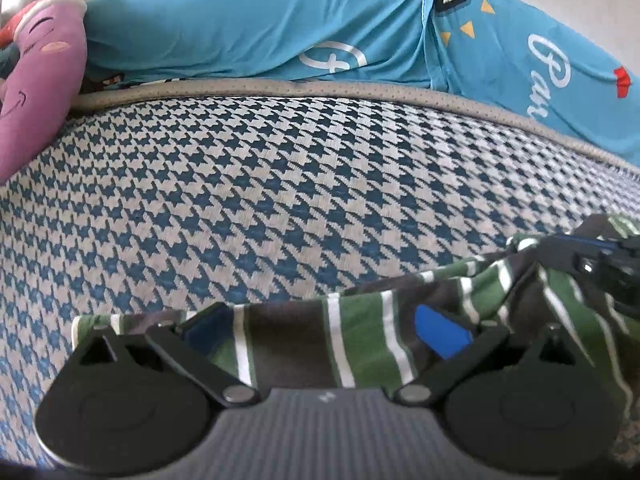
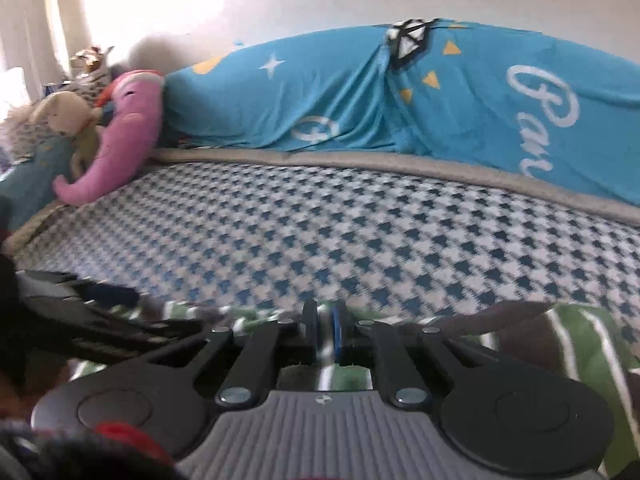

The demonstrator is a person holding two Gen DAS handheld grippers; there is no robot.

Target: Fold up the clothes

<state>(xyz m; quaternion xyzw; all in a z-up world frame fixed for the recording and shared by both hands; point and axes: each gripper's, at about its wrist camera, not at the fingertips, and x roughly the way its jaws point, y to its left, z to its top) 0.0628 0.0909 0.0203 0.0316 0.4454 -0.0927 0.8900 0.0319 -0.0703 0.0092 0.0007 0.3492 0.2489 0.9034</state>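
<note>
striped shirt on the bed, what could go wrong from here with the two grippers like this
1. The right gripper is shut on only a thin edge of the striped shirt, so the cloth may slip out when lifted.
2. The left gripper has its jaws wide open around the fabric; with one side unheld, a pull could drag the shirt crooked across the houndstooth cover.
3. The grippers sit close together, so they might knock into each other.

Bedroom: mattress (image 1: pixel 280 184), plush toys (image 2: pixel 128 136)

Both wrist views skim low over the houndstooth bedcover (image 1: pixel 248 184), facing the blue blanket (image 2: pixel 360 92).
</note>
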